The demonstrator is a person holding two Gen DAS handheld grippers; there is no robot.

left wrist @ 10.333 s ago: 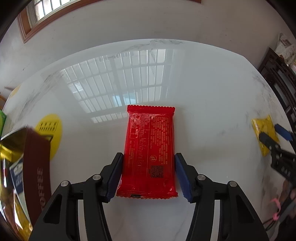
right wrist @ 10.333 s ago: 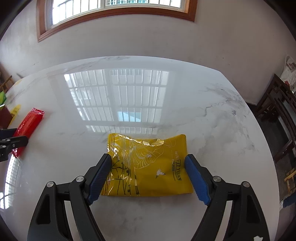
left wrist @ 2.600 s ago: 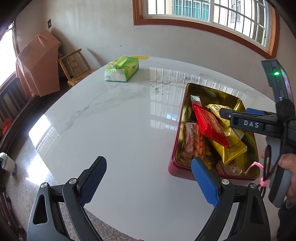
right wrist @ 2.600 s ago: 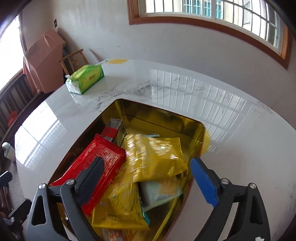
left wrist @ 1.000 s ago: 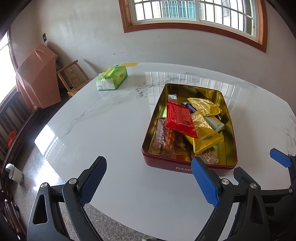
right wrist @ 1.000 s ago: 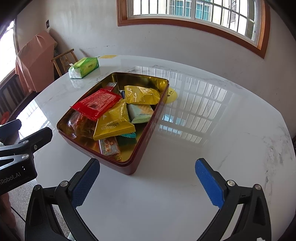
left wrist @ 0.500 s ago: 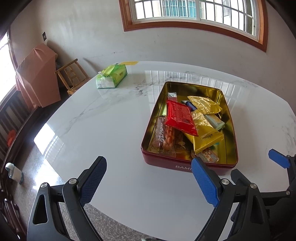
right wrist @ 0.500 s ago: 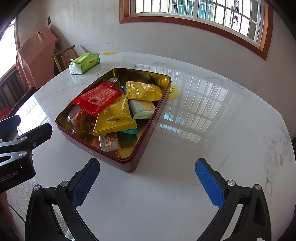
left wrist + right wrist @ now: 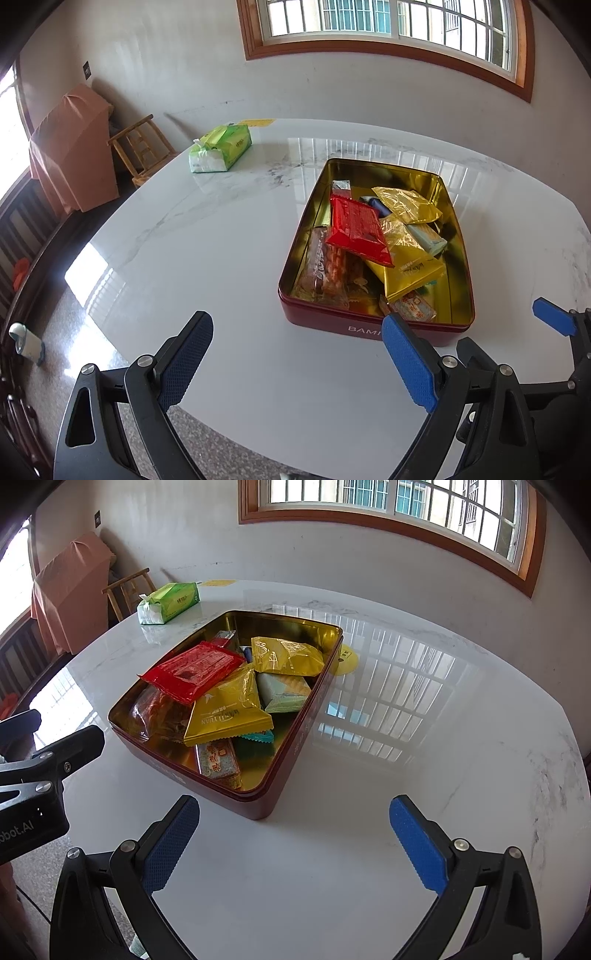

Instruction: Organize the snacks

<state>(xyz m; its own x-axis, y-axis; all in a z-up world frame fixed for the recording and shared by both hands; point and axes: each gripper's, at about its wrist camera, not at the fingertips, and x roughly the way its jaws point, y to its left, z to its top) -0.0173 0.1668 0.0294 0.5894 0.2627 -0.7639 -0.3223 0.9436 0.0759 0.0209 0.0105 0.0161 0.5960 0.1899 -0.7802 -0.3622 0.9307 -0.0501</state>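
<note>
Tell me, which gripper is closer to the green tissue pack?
Left, probably. The green tissue pack lies far across the table, left of the tin. The left gripper sits on that side; the right gripper is further right.

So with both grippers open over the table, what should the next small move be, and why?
Probably hold back: the red packet and yellow packets lie in the gold-lined red tin; left gripper and right gripper are empty, no loose snacks visible.

open red tin (image 9: 373, 325) on the table, red packet (image 9: 356, 230) atop yellow packets (image 9: 229, 709).
</note>
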